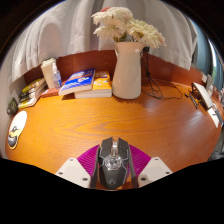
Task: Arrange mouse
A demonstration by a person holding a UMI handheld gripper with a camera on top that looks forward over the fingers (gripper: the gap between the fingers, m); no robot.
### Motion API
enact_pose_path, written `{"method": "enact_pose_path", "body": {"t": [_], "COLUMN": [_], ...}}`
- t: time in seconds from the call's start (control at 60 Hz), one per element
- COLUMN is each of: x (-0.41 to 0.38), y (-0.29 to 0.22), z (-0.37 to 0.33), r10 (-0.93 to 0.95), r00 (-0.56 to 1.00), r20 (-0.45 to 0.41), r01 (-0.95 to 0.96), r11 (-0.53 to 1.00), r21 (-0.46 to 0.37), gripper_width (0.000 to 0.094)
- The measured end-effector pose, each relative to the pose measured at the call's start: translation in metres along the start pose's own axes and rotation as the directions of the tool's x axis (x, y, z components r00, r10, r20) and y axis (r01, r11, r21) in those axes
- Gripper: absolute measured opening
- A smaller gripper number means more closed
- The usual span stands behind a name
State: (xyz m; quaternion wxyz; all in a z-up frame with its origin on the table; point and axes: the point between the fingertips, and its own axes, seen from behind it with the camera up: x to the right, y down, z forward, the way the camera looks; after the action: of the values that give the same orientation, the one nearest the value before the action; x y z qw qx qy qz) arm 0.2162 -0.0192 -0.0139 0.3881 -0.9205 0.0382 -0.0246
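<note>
We had the mouse [112, 160] sitting between the fingers of the gripper [112, 166], the magenta pads [88, 157] showing at either side of it and seeming to press on its flanks, so we judged it clamped on the mouse, low over the near part of the wooden desk [80, 125]. Whether the mouse rested on the desk or hung just above it we could not tell. We took the step in hand to be the carrying or placing of the mouse; the next move called for picking a bare spot on the desk, lowering the mouse flat and only then releasing it. Beyond the fingers, towards the back of the desk, stood a white vase [127, 70] holding pale flowers [127, 28], upright and well apart from the mouse. Beside it lay a stack of books [84, 84], with more books [32, 92] further along, and cables [178, 93] trailed on the vase's other side.
</note>
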Motion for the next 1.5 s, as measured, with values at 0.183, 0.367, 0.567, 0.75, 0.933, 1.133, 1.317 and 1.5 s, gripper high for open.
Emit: {"method": "enact_pose_path", "body": {"t": [0.183, 0.367, 0.567, 0.75, 0.933, 1.133, 1.317, 1.5], "x": [-0.003, -0.01, -0.068, -0.196, -0.354, -0.468, -0.507, -0.509], "y": [-0.004, -0.051, -0.208, -0.296, -0.267, -0.145, -0.064, -0.038], "z": [0.002, -0.025, -0.12, -0.167, -0.124, -0.028, 0.011, 0.024], "r10": [0.055, 0.096, 0.123, 0.071, -0.034, -0.074, -0.118, -0.135], "r00": [0.998, 0.992, 0.987, 0.997, 0.994, 0.981, 0.973, 0.976], "r20": [-0.026, -0.086, -0.107, -0.023, 0.1, 0.179, 0.2, 0.174], "r01": [-0.055, -0.094, -0.088, -0.056, -0.003, 0.053, 0.119, 0.137], "r11": [0.998, 0.995, 0.954, 0.914, 0.94, 0.991, 0.993, 0.991], "r21": [-0.01, 0.035, 0.285, 0.402, 0.342, 0.119, 0.004, -0.004], "gripper_width": [0.0363, 0.0364, 0.0367, 0.0373, 0.0369, 0.0362, 0.0359, 0.0382]}}
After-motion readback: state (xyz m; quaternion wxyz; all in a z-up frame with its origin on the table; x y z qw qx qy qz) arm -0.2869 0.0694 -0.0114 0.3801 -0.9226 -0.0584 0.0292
